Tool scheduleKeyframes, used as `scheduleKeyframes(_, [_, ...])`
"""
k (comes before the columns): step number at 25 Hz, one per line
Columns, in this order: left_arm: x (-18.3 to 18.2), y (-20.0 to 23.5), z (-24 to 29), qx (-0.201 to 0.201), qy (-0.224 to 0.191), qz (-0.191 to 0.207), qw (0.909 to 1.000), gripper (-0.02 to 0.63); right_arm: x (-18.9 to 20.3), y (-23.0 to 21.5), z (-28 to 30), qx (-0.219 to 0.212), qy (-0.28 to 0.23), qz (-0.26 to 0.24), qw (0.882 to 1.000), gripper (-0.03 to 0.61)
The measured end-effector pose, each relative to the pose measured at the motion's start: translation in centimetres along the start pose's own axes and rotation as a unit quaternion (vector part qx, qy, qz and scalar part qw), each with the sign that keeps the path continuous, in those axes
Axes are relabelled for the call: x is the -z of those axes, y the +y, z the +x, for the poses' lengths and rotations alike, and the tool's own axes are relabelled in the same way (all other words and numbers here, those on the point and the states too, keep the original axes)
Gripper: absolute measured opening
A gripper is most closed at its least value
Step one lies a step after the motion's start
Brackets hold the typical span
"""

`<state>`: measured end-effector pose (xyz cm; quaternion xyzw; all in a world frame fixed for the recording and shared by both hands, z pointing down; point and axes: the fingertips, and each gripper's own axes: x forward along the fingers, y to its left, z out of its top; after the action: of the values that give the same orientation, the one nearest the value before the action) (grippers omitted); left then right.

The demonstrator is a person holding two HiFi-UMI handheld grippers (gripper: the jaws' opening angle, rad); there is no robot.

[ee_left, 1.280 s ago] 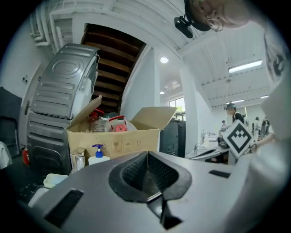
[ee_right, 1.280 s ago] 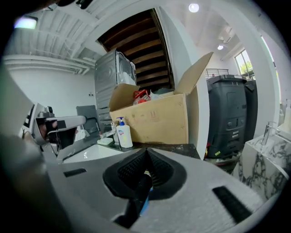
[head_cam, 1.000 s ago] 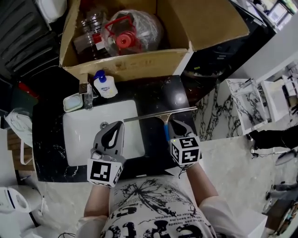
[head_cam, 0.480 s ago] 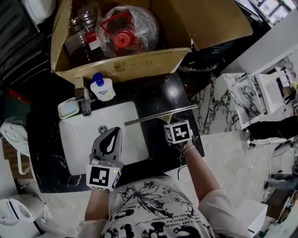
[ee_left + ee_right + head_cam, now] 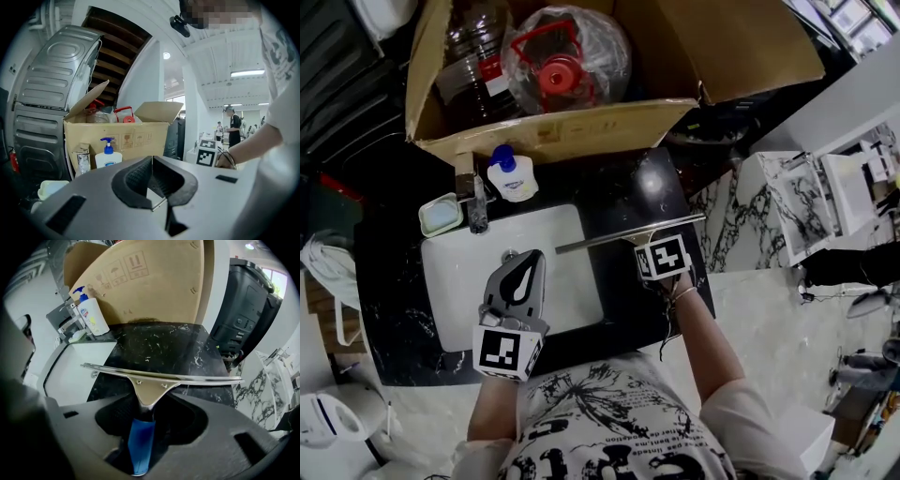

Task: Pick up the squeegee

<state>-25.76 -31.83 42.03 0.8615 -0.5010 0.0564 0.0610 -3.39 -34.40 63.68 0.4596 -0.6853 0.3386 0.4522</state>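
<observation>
Right gripper (image 5: 150,405) jaws wide, just been opening. Blue handle (image 5: 140,446) of squeegee (image 5: 159,377) sits between them, unpinched. Squeegee lies on black counter (image 5: 164,345), blade end over sink (image 5: 459,281). Scene fits pre-grip or release alike: keep jaws square to handle, clear of blade. Right gripper pitched steeply down. Left gripper (image 5: 152,161) closed, empty, near level over sink.

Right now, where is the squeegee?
In the head view, the squeegee lies on the black counter at the right, its blade's left end reaching over the white sink.
</observation>
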Motion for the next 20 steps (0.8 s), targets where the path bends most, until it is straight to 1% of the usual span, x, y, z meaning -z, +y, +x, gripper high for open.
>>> scheduleKeyframes(4, [0.1,-0.4,0.2,-0.003,0.004,0.016,0.9999,0.012,-0.1,0.0,0.0,0.001,-0.001,0.001,1.0,0.175])
scheduleKeyframes(6, [0.5,-0.9,0.1,0.0,0.017,0.01,0.9998,0.012,-0.1,0.0,0.0,0.004,-0.013,0.009,1.0,0.152])
scheduleKeyframes(8, [0.5,-1.2,0.0,-0.001,0.019,0.007,0.9998,0.012,-0.1,-0.1,0.0,0.006,-0.027,0.017,0.999,0.138])
scheduleKeyframes(13, [-1.0,-1.6,-0.5,-0.015,-0.006,0.026,0.9995,0.012,0.0,-0.2,-0.4,-0.006,-0.061,0.042,0.997,0.12])
scheduleKeyframes(16, [-1.2,-1.8,-0.9,-0.02,-0.004,0.028,0.9994,0.012,-0.3,0.0,-1.1,-0.011,-0.085,0.047,0.995,0.118])
scheduleKeyframes(18, [-1.5,-1.7,-1.3,-0.026,-0.011,0.031,0.9991,0.012,-0.9,0.0,-2.0,-0.004,-0.109,0.038,0.993,0.118])
scheduleKeyframes(20, [-1.6,-1.7,-1.6,-0.029,-0.009,0.028,0.9991,0.012,-1.8,0.0,-3.2,0.001,-0.139,0.034,0.99,0.117])
